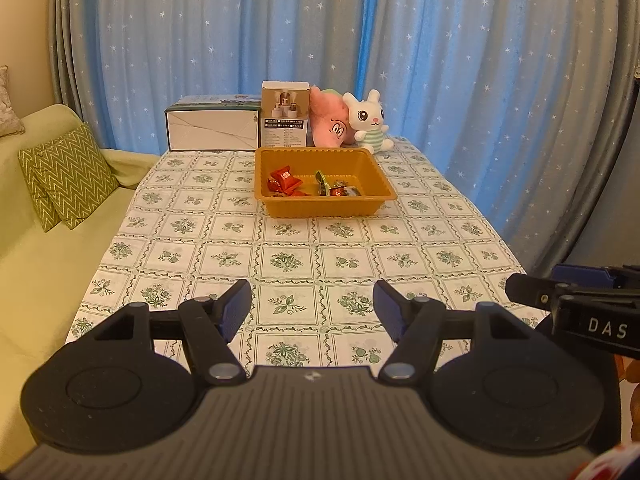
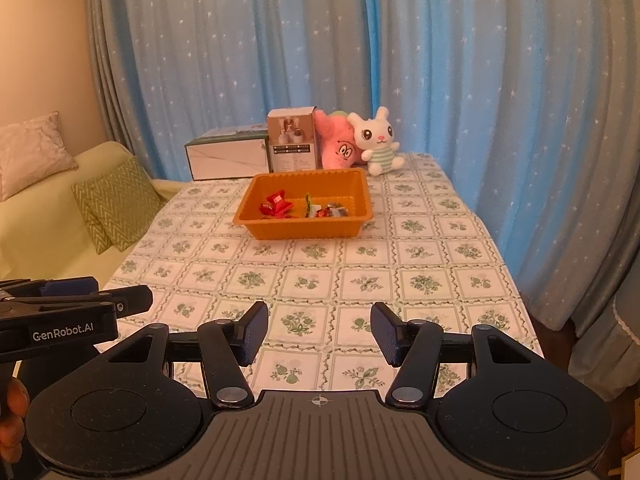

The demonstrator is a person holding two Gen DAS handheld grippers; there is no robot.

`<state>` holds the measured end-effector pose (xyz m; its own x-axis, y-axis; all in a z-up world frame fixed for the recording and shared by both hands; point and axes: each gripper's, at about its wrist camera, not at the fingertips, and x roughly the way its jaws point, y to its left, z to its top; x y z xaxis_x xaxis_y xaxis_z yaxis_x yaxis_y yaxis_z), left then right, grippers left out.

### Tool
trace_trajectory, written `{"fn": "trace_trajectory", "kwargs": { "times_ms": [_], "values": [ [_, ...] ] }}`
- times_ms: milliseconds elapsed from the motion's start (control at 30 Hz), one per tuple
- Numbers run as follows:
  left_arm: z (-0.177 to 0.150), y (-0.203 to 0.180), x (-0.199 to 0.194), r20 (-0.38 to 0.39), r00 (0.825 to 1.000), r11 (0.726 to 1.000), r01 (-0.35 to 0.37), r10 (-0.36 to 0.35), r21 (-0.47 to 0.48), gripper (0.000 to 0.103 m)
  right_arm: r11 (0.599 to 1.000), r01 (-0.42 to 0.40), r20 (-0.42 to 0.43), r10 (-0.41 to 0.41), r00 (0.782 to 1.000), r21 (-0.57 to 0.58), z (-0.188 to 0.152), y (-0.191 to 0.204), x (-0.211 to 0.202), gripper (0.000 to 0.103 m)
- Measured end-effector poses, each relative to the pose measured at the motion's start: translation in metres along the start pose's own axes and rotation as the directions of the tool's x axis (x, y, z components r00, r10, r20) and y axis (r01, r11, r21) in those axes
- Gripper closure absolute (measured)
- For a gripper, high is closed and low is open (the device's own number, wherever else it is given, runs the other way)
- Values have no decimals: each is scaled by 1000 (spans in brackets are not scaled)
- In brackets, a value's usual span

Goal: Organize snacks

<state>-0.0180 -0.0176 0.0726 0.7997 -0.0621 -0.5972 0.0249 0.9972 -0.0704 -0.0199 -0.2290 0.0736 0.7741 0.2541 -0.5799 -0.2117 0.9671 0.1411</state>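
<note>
Both my grippers, left (image 1: 312,310) and right (image 2: 319,332), hang wide open and empty over the near table (image 1: 288,260). Well beyond, snacks (image 1: 286,184) lie in an orange tray (image 1: 320,208). They look light, crinkly, slippery; I'd pinch a wrapper's twisted end.

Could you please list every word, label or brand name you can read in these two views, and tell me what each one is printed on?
"DAS" on the side of the right claw, cut off at the frame edge.
"GenRobot.AI" on the side of the left claw.
Rows of small print on the tall box: too small to read.
White mark on a red candy wrapper in the orange tray: too blurred to read.
</note>
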Motion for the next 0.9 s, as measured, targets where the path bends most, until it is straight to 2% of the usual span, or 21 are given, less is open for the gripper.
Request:
{"fn": "trace_trajectory", "kwargs": {
  "times_ms": [900],
  "values": [
    [0, -1, 3, -8, 1000, 1000, 2, -2, 0, 38, 1000, -1, -3, 1, 1000, 3, 0, 1, 2, 46]
  ]
}}
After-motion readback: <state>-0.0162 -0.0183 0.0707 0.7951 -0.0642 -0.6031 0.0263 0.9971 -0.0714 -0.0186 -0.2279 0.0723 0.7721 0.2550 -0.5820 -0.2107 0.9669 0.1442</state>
